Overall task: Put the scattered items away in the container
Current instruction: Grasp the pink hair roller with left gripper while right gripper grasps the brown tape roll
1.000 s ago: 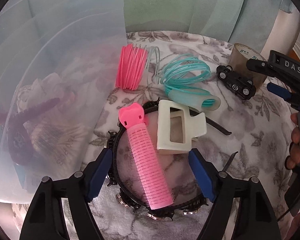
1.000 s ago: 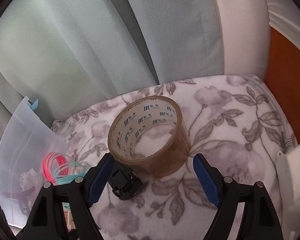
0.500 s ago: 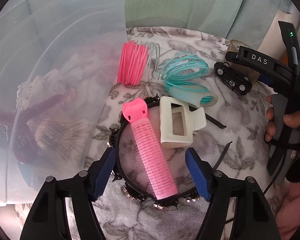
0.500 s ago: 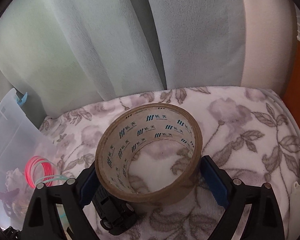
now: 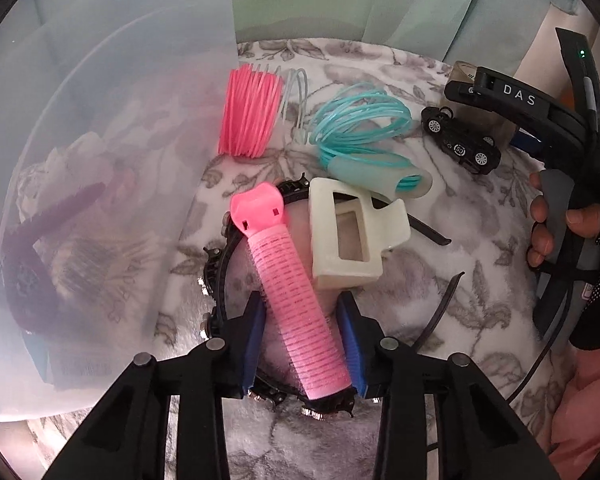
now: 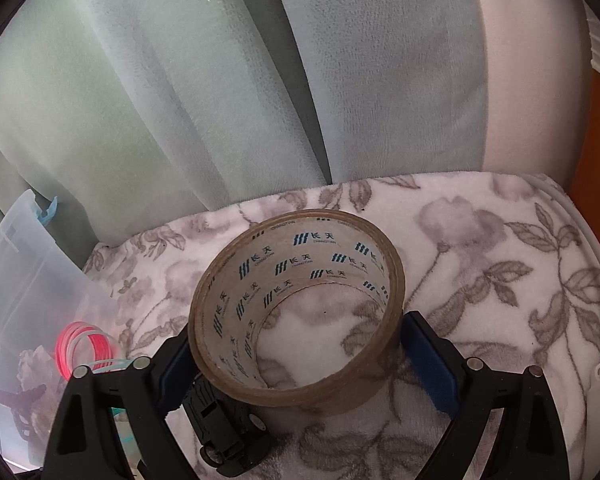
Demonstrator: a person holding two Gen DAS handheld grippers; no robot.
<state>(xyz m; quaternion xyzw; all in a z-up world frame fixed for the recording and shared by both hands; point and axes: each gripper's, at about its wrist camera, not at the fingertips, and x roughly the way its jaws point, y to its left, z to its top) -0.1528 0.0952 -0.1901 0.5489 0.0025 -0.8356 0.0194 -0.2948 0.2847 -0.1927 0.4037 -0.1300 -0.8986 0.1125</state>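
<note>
Since a moment ago the left gripper (image 5: 303, 346) has narrowed its jaws around the pink hair roller (image 5: 296, 300), which lies on the floral blanket (image 5: 440, 288) beside the clear container (image 5: 100, 160). The right gripper (image 6: 296, 364) has advanced until its jaws bracket the tape roll (image 6: 300, 312) (still not clamped, I think). Both grasps seem nearly ready, so lifting should follow.
</note>
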